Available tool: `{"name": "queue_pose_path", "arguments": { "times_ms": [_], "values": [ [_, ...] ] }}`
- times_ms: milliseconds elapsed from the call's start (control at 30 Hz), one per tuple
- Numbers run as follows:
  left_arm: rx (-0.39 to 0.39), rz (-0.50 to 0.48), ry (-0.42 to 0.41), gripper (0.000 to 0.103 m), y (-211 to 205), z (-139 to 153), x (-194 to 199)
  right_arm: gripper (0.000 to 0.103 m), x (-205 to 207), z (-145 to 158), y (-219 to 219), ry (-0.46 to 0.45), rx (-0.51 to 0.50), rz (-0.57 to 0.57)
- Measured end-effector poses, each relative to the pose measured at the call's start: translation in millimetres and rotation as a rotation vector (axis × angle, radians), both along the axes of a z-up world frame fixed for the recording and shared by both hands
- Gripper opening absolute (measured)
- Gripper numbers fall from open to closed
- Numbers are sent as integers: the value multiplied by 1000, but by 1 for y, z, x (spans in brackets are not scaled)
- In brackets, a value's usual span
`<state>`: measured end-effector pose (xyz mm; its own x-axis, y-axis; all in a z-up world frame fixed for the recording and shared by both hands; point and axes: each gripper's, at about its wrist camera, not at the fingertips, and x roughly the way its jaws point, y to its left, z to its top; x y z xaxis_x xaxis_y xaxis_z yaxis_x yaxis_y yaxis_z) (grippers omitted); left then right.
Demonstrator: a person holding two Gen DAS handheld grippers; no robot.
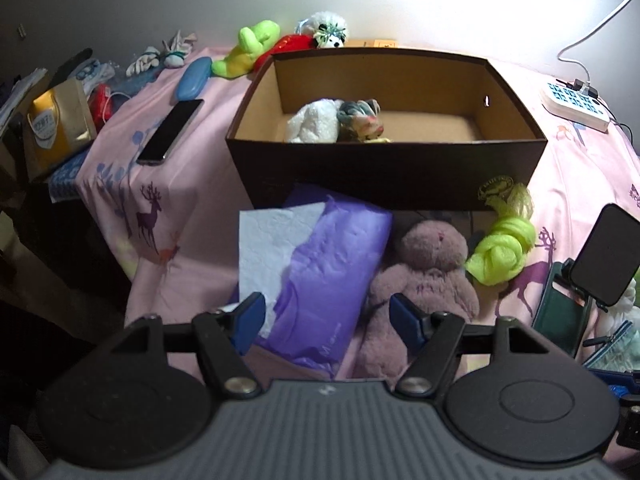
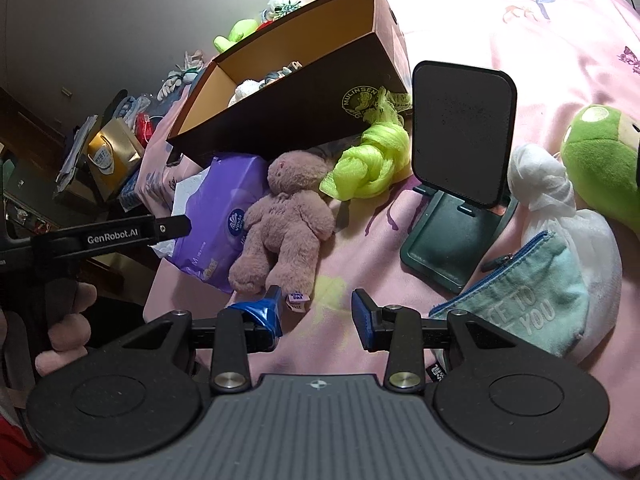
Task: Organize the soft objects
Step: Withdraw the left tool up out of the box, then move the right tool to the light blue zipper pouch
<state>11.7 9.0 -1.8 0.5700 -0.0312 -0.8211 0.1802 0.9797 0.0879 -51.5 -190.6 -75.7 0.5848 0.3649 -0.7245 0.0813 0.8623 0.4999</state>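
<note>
Your left gripper [image 1: 327, 322] sits nearest the lens, jaws spread wide and gripping nothing, hanging over the purple tissue pack [image 1: 326, 276] with the pink plush bear [image 1: 420, 292] just off its right finger. White tissue sheet [image 1: 270, 240] pokes out of the pack on the left. Your right gripper [image 2: 318, 312] has a narrower gap, also empty; its left fingertip is close to the bear's foot and tag, contact unclear. Bear lies face up on the pink bedsheet [image 2: 500, 92], touching the tissue pack, head toward the dark cardboard box [image 1: 384, 168]. Neon green knotted cloth [image 1: 500, 254] lies beside the bear's head, up against the box's front corner. Inside the box: a white plush [image 1: 316, 122] and a multicoloured soft toy [image 1: 360, 120], touching, at the left half. Behind the box, a lime plush [image 1: 250, 46], something red and a white fluffy toy [image 1: 328, 28]. In the right wrist view a phone stand [image 2: 460, 184], teal zip pouch [image 2: 524, 296], white knotted cloth [image 2: 548, 184] and green plush [image 2: 600, 160] lie to the right.
</note>
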Motion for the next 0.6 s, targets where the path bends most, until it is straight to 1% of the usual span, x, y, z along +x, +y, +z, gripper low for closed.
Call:
{"name": "queue_pose_path", "arguments": {
  "times_ms": [200,367,600],
  "values": [
    [-35,-36,67,72,-19,-18,-21,21,-17,-2,-18,3,-6,-37],
    [-54,-114,101,73,-45,-32,-37,21,-34,-3,-42,6,-14,-103],
    [-54,-233,106,74,-82,-39,-49,21,-57,-14,-79,43,-20,-230]
  ]
}}
